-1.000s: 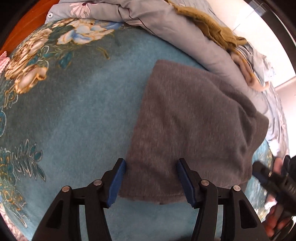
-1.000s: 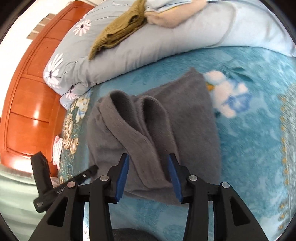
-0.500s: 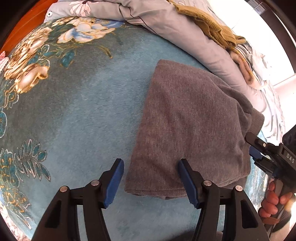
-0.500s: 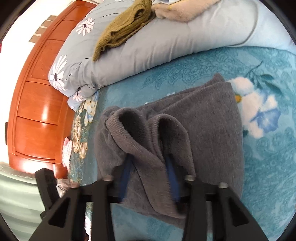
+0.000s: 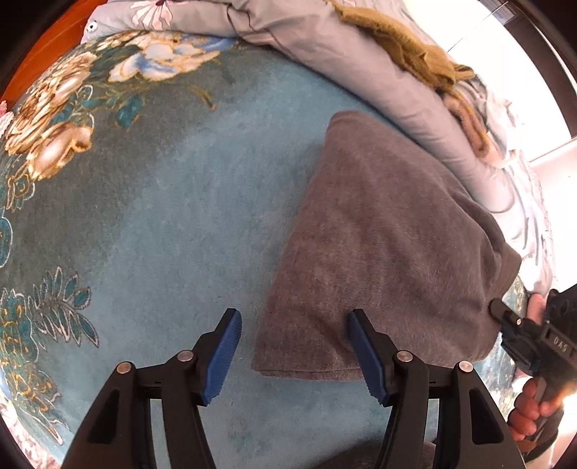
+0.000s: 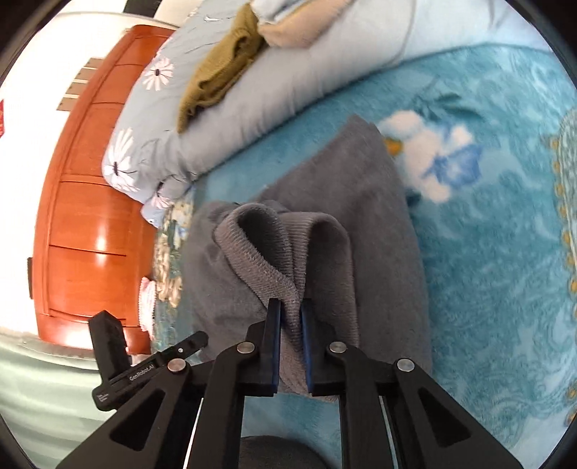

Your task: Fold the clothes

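Observation:
A grey knitted garment [image 5: 382,245] lies folded on the teal floral blanket [image 5: 162,216]. My left gripper [image 5: 293,350] hangs open just above the garment's near left corner, one blue pad over the blanket and the other over the cloth. In the right wrist view the same grey garment [image 6: 364,202] shows a ribbed hem [image 6: 267,259] bunched up into two humps. My right gripper [image 6: 289,317] is shut on that ribbed edge, the cloth pinched between its blue pads. The right gripper body [image 5: 533,342] and the hand holding it show at the garment's right edge.
A pale blue flowered quilt [image 6: 252,97] lies heaped along the far side, with an olive knit [image 6: 220,72] and a beige garment [image 6: 295,29] on it. An orange wooden cabinet [image 6: 90,223] stands beside the bed. The left gripper body [image 6: 144,364] shows at lower left.
My right gripper moved forward onto the garment's ribbed edge and went from open to shut on it, lifting the cloth. My left gripper stayed open and drifted slightly left.

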`<state>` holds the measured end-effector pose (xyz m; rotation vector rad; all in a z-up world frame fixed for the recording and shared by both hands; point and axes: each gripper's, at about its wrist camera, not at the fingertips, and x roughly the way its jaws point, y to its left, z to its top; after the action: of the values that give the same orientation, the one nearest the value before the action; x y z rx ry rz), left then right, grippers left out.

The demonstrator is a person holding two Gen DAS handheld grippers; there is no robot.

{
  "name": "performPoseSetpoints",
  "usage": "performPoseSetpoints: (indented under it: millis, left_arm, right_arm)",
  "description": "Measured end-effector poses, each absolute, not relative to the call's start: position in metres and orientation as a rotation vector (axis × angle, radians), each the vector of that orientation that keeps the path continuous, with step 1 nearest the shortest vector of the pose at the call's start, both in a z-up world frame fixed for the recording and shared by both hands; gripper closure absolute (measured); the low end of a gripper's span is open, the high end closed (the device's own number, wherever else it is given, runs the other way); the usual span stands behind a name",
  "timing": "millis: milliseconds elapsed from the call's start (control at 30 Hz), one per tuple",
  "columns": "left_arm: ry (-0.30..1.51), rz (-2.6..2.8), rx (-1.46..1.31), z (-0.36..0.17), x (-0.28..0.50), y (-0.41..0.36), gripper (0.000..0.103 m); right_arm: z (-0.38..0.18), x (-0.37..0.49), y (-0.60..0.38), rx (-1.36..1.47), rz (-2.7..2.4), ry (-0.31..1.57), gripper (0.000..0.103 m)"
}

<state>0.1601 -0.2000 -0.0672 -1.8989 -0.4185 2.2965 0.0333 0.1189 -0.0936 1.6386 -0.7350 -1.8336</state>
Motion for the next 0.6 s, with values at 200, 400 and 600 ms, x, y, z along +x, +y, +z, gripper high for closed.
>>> performPoseSetpoints:
  millis: [200, 400, 600]
  left_arm:
    - [-0.399, 2.289, -1.926, -0.073, 0.165, -0.197, 0.037]
    - [-0.412, 2.283, -1.936, -0.075, 0.170, -0.197, 0.036]
    - [-0.422, 2.277, -1.947, -0.076, 0.175, -0.199, 0.034]
  right_arm:
    - [-0.084, 0.032, 0.110, 1.667, -1.955, -0.516, 0.063]
    - [-0.100, 0.039, 0.125, 1.691, -1.904, -0.592, 0.050]
    - [-0.107, 0.039, 0.121, 1.670, -1.824, -0.664, 0.047]
